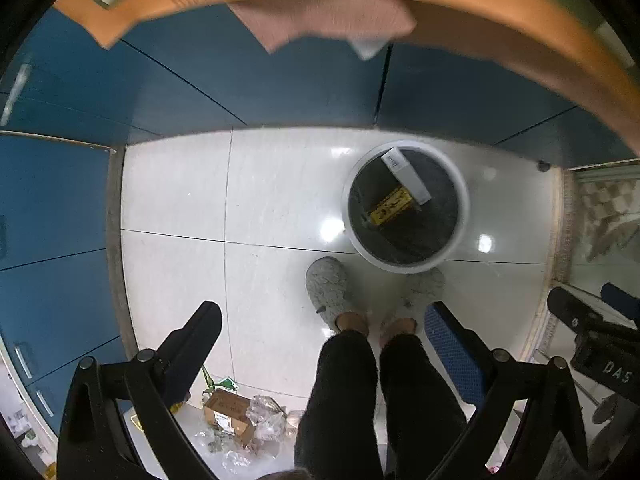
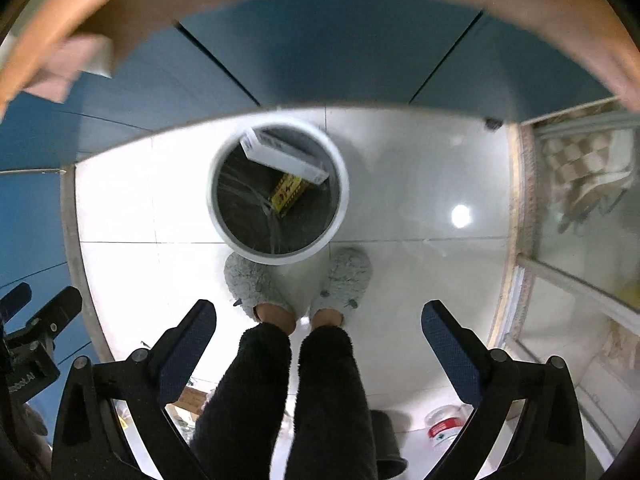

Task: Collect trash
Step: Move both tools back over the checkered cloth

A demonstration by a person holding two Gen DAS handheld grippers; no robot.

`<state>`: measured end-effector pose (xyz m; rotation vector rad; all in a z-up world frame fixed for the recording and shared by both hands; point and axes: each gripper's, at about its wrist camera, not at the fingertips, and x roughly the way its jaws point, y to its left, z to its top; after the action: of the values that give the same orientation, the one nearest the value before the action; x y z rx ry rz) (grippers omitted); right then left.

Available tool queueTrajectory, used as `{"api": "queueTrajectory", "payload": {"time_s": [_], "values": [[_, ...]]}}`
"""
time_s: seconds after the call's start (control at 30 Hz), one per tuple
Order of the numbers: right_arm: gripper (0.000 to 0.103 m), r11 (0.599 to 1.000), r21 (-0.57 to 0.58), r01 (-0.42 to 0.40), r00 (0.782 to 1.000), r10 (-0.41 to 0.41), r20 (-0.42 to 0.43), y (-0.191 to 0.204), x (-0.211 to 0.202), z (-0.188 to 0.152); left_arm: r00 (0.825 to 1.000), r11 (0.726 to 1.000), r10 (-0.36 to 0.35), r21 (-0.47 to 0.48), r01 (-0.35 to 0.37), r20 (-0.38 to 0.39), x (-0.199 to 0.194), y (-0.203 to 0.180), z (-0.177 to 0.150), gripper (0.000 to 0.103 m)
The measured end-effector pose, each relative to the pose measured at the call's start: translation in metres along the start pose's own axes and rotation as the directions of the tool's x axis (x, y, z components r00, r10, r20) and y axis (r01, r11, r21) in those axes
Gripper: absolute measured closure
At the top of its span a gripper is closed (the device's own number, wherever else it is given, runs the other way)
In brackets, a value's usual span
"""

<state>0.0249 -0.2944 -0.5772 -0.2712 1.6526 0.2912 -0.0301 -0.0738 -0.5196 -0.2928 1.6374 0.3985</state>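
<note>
A round white trash bin (image 1: 464, 204) with a dark liner stands on the pale tiled floor. Inside it lie a long white box (image 1: 406, 176) and a yellow packet (image 1: 390, 206). The right wrist view shows the same bin (image 2: 343, 196), white box (image 2: 284, 156) and yellow packet (image 2: 286, 194). My left gripper (image 1: 320, 320) hangs high above the floor, pointing down, open and empty. My right gripper (image 2: 320, 320) is likewise open with nothing between its fingers. More trash lies on the floor near the left gripper: a small cardboard box (image 1: 228, 410) and crumpled clear wrappers (image 1: 268, 416).
The person's dark trouser legs (image 1: 340, 392) and grey fluffy slippers (image 1: 326, 286) stand right before the bin. Blue cabinet doors (image 1: 260, 80) line the far and left sides under a wooden counter edge (image 1: 520, 20) with a pink cloth (image 1: 328, 20). A red-and-white container (image 2: 444, 426) and a dark cup (image 2: 386, 440) sit at the lower right.
</note>
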Motion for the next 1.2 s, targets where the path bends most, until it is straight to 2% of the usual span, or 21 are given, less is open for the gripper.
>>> {"api": "queueTrajectory", "payload": {"time_s": [0.2, 0.37, 0.47, 0.53, 0.6, 0.63, 0.7, 0.83, 0.93, 1.0, 1.1, 1.13, 1.2], "values": [[0.0, 1.0, -0.01, 0.0, 0.996, 0.001, 0.085, -0.003, -0.122, -0.023, 0.998, 0.999, -0.043, 0.022, 0.042, 0.056, -0.087, 0.0, -0.015, 0.0], [0.0, 0.999, 0.02, -0.038, 0.99, 0.035, 0.135, -0.011, -0.212, -0.036, 0.99, 0.997, -0.073, 0.036, 0.069, 0.12, -0.149, 0.012, -0.013, 0.0], [0.0, 0.997, 0.03, -0.068, 0.983, 0.062, 0.172, -0.012, -0.258, -0.04, 0.977, 0.998, -0.059, 0.048, 0.05, 0.204, -0.188, 0.018, -0.005, 0.0], [0.0, 0.995, 0.044, -0.094, 0.974, 0.083, 0.209, -0.011, -0.29, -0.04, 0.957, 0.998, -0.04, 0.062, 0.023, 0.286, -0.217, 0.02, 0.004, 0.0], [0.0, 0.991, 0.066, -0.118, 0.96, 0.097, 0.262, -0.01, -0.321, -0.036, 0.922, 0.997, -0.051, 0.066, 0.028, 0.384, -0.251, 0.026, 0.015, 0.0], [0.0, 0.989, 0.08, -0.128, 0.951, 0.1, 0.291, -0.01, -0.337, -0.032, 0.899, 0.997, -0.056, 0.066, 0.03, 0.434, -0.27, 0.029, 0.024, 0.0], [0.0, 0.982, 0.099, -0.158, 0.933, 0.115, 0.341, -0.009, -0.358, -0.021, 0.866, 0.998, -0.05, 0.057, 0.025, 0.498, -0.295, 0.036, 0.04, 0.0], [0.0, 0.972, 0.109, -0.21, 0.891, 0.145, 0.43, -0.001, -0.396, 0.016, 0.785, 1.0, -0.019, 0.012, 0.015, 0.619, -0.342, 0.052, 0.08, 0.0], [0.0, 0.973, 0.075, -0.218, 0.862, 0.156, 0.482, 0.01, -0.426, 0.055, 0.761, 0.999, 0.028, -0.049, 0.005, 0.648, -0.353, 0.066, 0.118, 0.0], [0.0, 0.976, 0.045, -0.214, 0.856, 0.165, 0.49, 0.019, -0.435, 0.086, 0.775, 0.997, 0.05, -0.082, 0.002, 0.63, -0.354, 0.073, 0.139, 0.0], [0.0, 0.98, -0.023, -0.197, 0.856, 0.184, 0.483, 0.033, -0.443, 0.146, 0.814, 0.985, 0.108, -0.175, -0.008, 0.57, -0.343, 0.088, 0.182, 0.0], [0.0, 0.983, -0.051, -0.178, 0.861, 0.18, 0.475, 0.04, -0.441, 0.168, 0.843, 0.977, 0.113, -0.212, 0.001, 0.526, -0.332, 0.096, 0.201, 0.0], [0.0, 0.982, -0.117, -0.15, 0.872, 0.187, 0.453, 0.054, -0.436, 0.218, 0.885, 0.965, 0.092, -0.262, 0.035, 0.457, -0.313, 0.106, 0.221, 0.0]]}}
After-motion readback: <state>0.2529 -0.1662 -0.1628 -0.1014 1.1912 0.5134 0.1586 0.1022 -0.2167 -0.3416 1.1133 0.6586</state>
